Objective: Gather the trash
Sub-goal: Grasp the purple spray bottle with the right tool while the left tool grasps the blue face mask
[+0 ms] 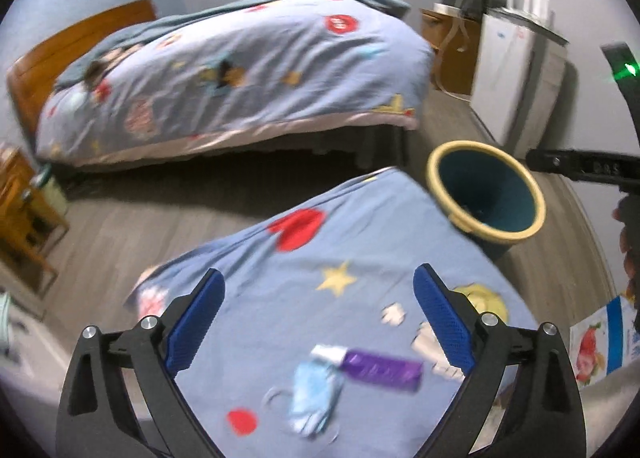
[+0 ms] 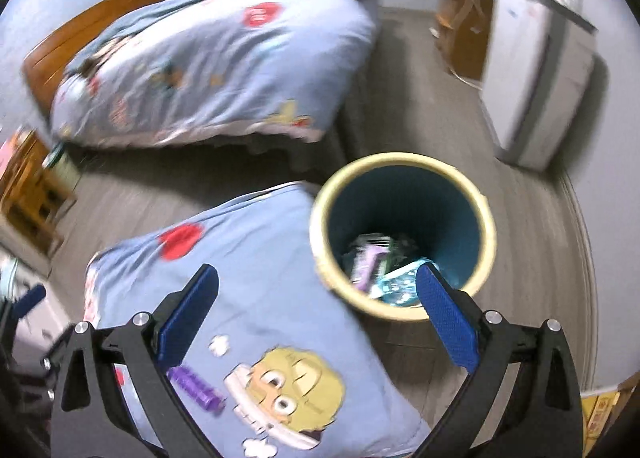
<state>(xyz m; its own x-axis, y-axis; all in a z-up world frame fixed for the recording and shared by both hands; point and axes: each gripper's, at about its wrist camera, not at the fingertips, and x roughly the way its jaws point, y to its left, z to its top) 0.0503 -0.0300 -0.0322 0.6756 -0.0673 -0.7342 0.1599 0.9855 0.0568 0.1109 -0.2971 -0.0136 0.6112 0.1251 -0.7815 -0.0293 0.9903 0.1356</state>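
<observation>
A purple wrapper [image 1: 380, 369] and a crumpled light-blue face mask [image 1: 314, 392] lie on the near bed's blue patterned cover [image 1: 320, 250]. My left gripper [image 1: 320, 318] is open and empty just above them. A teal bin with a yellow rim [image 2: 402, 234] stands on the floor at the bed's corner and holds several wrappers [image 2: 384, 270]. It also shows in the left wrist view [image 1: 486, 191]. My right gripper [image 2: 316, 322] is open and empty above the bed edge beside the bin. The purple wrapper [image 2: 196, 388] shows near its left finger.
A second bed [image 1: 240, 73] with the same cover lies across a strip of grey floor [image 1: 120, 225]. A white appliance [image 1: 516, 77] and a wooden cabinet [image 1: 452, 49] stand by the right wall. A wooden stand [image 1: 20, 209] is at left. A printed carton [image 1: 604, 338] is at far right.
</observation>
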